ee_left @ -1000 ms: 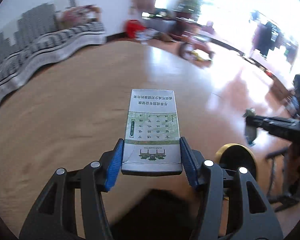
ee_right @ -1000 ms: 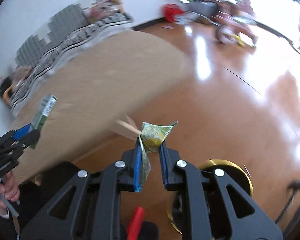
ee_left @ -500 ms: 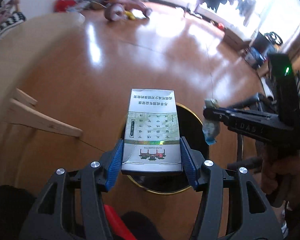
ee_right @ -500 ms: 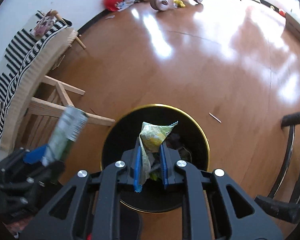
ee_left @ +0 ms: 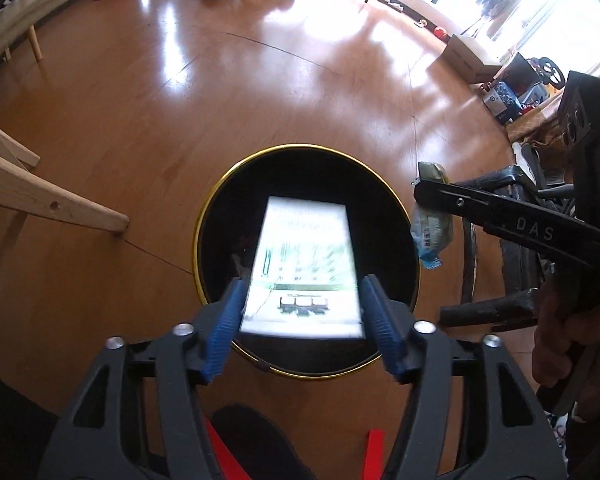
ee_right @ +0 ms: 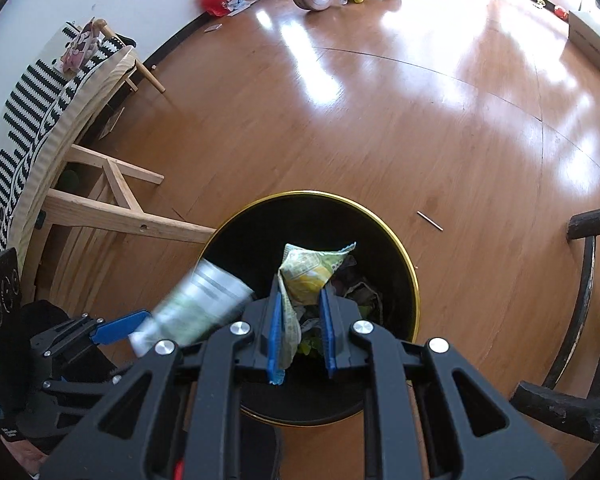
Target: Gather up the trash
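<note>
Only the right wrist view shows trash already lying inside the bin [ee_right: 404, 268]. Above it, the left claw [ee_left: 302, 312] is spread around a blurry box [ee_left: 304, 264], its long side pointing away from the claw. The right claw [ee_right: 302, 336] pinches a crumpled wrapper [ee_right: 304, 272].

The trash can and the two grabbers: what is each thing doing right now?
Left gripper: open, box blurred between its pads.
Box: flat side up, over the can.
Right gripper: shut on wrapper.
Wrapper: crumpled, pinched above the can.
Trash can: uncovered, trash inside.
Small stick: lying on the floor.
</note>
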The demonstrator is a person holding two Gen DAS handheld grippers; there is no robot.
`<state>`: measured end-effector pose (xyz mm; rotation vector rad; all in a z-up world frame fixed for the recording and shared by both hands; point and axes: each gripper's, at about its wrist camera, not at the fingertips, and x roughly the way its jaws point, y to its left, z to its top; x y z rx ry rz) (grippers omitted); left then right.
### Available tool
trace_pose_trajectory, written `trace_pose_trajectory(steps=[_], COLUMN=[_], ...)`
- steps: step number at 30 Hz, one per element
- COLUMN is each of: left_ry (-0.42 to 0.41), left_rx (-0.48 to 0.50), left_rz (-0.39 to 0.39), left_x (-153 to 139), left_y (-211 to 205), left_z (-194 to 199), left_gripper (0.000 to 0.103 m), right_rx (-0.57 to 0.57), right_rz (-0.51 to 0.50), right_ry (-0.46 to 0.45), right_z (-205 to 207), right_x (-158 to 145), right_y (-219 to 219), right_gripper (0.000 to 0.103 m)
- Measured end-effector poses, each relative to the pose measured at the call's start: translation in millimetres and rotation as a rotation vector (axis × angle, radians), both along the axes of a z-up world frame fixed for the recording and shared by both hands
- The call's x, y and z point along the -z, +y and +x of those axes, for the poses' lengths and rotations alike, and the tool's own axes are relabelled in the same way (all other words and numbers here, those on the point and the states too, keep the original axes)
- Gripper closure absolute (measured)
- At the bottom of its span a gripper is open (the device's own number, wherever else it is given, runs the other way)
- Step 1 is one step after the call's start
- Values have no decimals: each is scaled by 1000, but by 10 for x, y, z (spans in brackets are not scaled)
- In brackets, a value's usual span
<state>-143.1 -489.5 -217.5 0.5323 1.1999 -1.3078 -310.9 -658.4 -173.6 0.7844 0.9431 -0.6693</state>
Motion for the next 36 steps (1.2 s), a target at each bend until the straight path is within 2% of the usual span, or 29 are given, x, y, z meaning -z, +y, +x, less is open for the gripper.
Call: trace_pose_trajectory(steps=[1,12,14,15,16,18,24,30,33,36], left_ry=[-6,-19,-19,-21,-22,-31,-32,-78,-131,-206], left_rx=[-1,-28,-34,-39,-43,-54,-122,-279,-396,-560], left_rz=[-4,-32,-35,-38,-38,-41,-68,-116,-137,-161], left_x=[-10,-111,-108,-116,-126,-147,-340,-856,-1202,-1520], left_y=[-14,42,63,70,64,74,190,636,1038,1703], left_z=[-24,-33,-9,-3,5,17,195,709,1085,1526], left_gripper=[27,21,19,18,16,14,12,12,12,12], right_rx=[-1,-12,-11,-8,-3,2,-19,-82,-148,-247], right_rz=[-2,3,10,12,10,-7,-8,-43,-80,-129], right_ry=[0,3,2,0,-3,-5,-17,-53,-86,-136], right_z=[2,56,64,61,55,49,124,465,817,1332], right_x=[-7,-18,-19,-23,-36,-81,-178,-446,-687,-1016], right_y=[2,22,1,-6,-12,-20,-20,86,241,511], right_gripper=[86,86,81,72,56,40,40,38,35,30])
